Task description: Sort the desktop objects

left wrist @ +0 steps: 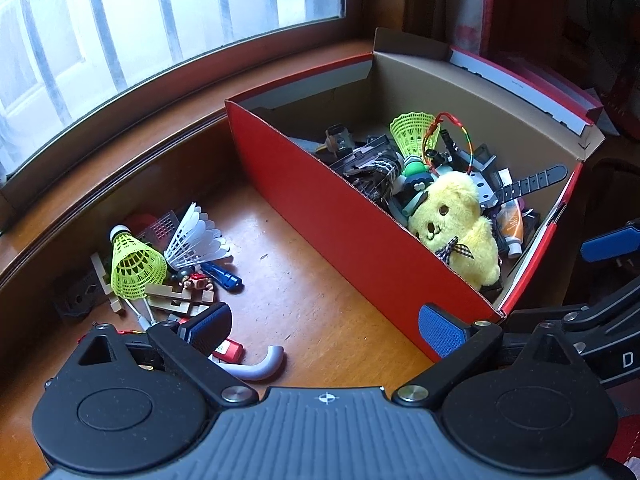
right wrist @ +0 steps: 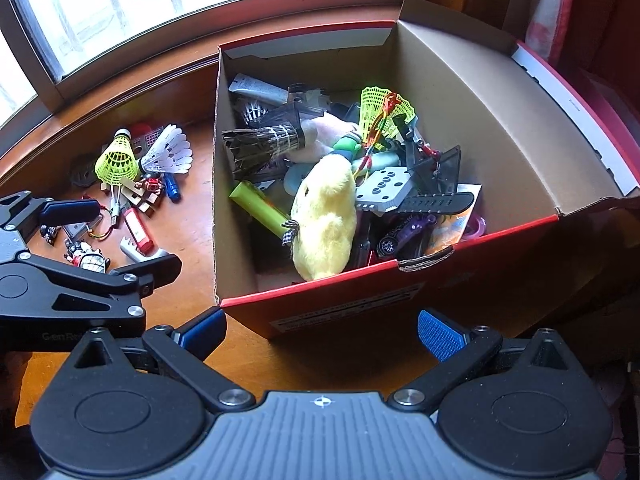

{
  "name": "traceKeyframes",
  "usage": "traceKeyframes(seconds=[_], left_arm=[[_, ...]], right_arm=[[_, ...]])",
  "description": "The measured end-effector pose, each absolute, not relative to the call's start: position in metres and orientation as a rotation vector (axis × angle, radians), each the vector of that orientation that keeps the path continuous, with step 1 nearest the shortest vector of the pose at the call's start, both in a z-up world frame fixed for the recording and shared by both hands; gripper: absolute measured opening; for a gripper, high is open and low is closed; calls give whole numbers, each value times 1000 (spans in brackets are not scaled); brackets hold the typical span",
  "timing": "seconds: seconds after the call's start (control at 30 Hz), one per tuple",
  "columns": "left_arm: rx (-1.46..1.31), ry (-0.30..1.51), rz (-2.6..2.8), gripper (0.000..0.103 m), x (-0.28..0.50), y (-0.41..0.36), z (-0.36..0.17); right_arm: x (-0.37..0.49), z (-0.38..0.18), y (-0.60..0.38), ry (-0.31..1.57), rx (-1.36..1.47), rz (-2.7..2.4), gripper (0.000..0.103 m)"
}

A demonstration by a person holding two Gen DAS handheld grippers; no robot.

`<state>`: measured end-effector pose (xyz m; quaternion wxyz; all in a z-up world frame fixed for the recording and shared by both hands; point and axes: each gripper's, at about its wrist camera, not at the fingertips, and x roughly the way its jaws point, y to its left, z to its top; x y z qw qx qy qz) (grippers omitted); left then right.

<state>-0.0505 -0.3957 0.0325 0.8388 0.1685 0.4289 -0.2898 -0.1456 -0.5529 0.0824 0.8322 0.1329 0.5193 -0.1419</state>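
Left gripper: fingers spread wide, nothing between the blue pads; held low over the wooden desktop, between the loose pile and the red box.
Right gripper: fingers likewise spread wide and empty; poised just in front of the box's near red wall.
Red cardboard box: open, lid flap folded back; already well filled, apparently the sorting bin.
Already in the box: yellow plush toy on top near the front; black feather shuttlecock; neon-green plastic shuttlecock; lime-green tube; black watch strap; purple toy car; more small parts underneath, too tangled to name.
Still on the desktop: neon-yellow shuttlecock touching a white feather shuttlecock; blue-handled tool just beside them; wooden puzzle pieces; red USB stick; grey curved piece; small figure keychains, detail too fine to read.
Progress: judged past the halfway mark, with the bulk boxed and one cluster left at the window side.
Remaining: each loose piece to be picked up and dropped in the box; left gripper nearest, grey curved piece and USB stick closest to its pads.
Likely snag: pile items overlap, so a pinch on one may drag a neighbour.
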Motion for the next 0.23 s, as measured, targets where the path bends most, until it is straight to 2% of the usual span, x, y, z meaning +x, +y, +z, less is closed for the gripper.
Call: traceKeyframes(seconds=[0.23], left_arm=[[360, 905, -620, 102, -48, -397, 33]], right_arm=[[-143, 84, -552, 1106, 271, -307, 103]])
